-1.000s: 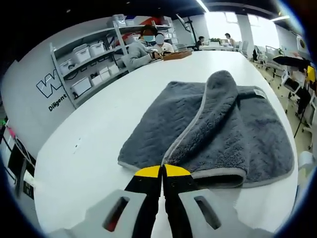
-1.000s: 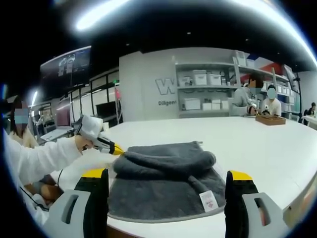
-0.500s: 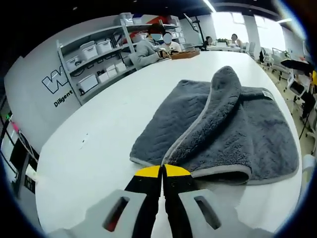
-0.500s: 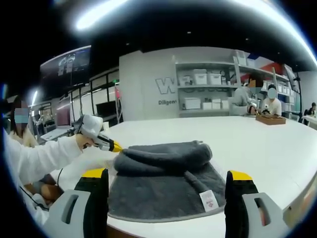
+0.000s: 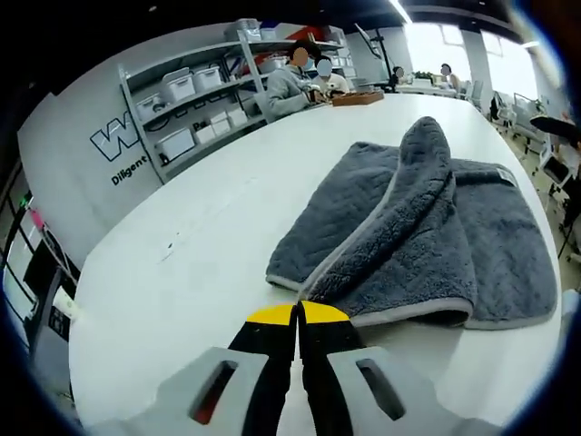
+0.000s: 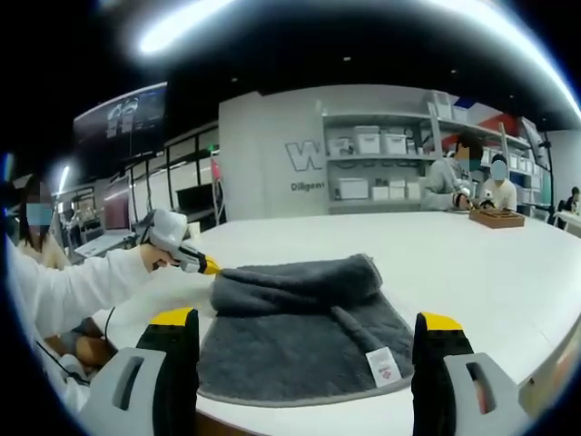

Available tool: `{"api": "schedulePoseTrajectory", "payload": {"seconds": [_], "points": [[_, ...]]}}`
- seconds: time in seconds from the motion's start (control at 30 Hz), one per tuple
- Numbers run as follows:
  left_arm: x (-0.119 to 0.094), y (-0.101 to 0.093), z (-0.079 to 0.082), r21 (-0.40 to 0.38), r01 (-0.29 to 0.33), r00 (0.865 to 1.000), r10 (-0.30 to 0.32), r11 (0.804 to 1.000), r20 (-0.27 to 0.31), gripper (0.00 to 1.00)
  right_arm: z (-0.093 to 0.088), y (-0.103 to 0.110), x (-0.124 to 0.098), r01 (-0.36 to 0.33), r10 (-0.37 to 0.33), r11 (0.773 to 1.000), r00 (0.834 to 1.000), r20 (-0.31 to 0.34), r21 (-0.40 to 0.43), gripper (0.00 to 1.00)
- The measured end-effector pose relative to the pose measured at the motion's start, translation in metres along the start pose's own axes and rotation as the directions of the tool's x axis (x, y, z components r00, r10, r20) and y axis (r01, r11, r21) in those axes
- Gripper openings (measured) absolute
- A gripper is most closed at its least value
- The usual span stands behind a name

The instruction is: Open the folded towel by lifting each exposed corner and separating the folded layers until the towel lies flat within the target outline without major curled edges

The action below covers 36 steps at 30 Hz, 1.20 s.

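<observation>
Pinching the towel [image 5: 427,236] corner just ahead of its tips, our left tongs [image 5: 298,313] are closed; our right tongs [image 6: 304,350] gape wide, towel between.

- White table [image 5: 182,272] bare left of and in front of the grey towel [image 5: 427,227]; open passage there.
- Towel's raised fold ridge [image 6: 300,272] blocks a low pass across it.
- Far end: wooden tray [image 6: 495,219], seated people, shelving [image 5: 191,109] behind.

Bright ceiling strips [image 6: 182,23], window glare [image 5: 445,45], fisheye-bent edges, far shelves [image 6: 381,163] perhaps slightly soft
</observation>
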<state>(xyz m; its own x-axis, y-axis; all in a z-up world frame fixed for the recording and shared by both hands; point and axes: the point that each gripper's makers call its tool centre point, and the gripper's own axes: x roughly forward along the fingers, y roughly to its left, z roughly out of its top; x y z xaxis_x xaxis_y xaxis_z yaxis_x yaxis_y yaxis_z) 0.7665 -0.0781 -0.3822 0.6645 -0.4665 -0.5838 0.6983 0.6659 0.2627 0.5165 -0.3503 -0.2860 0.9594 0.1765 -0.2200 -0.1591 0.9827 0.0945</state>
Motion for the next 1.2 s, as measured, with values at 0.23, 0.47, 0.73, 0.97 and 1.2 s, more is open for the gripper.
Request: {"api": "schedulePoseTrajectory", "payload": {"seconds": [0.23,0.47,0.73,0.97,1.2], "points": [[0.003,0.011,-0.008,-0.023,-0.020,1.000,0.020,1.000,-0.010,0.01,0.000,0.000,0.000,0.001,-0.001,1.000,1.000,-0.002,-0.002,0.98],[0.003,0.024,-0.013,-0.047,-0.046,0.999,0.046,0.998,-0.014,0.01,-0.001,0.000,0.002,-0.001,0.001,1.000,1.000,-0.008,-0.003,0.98],[0.005,0.030,-0.018,-0.055,-0.062,0.998,0.060,0.997,-0.022,0.01,-0.003,-0.001,0.003,0.002,-0.002,1.000,1.000,-0.014,-0.002,0.98],[0.003,0.039,-0.020,-0.061,-0.084,0.996,0.082,0.995,-0.027,0.01,-0.005,0.001,0.004,-0.001,0.001,1.000,1.000,-0.019,-0.005,0.98],[0.000,0.049,-0.028,-0.071,-0.114,0.993,0.111,0.991,-0.043,0.01,-0.006,0.003,0.003,-0.003,0.003,1.000,1.000,-0.020,-0.006,0.98]]}}
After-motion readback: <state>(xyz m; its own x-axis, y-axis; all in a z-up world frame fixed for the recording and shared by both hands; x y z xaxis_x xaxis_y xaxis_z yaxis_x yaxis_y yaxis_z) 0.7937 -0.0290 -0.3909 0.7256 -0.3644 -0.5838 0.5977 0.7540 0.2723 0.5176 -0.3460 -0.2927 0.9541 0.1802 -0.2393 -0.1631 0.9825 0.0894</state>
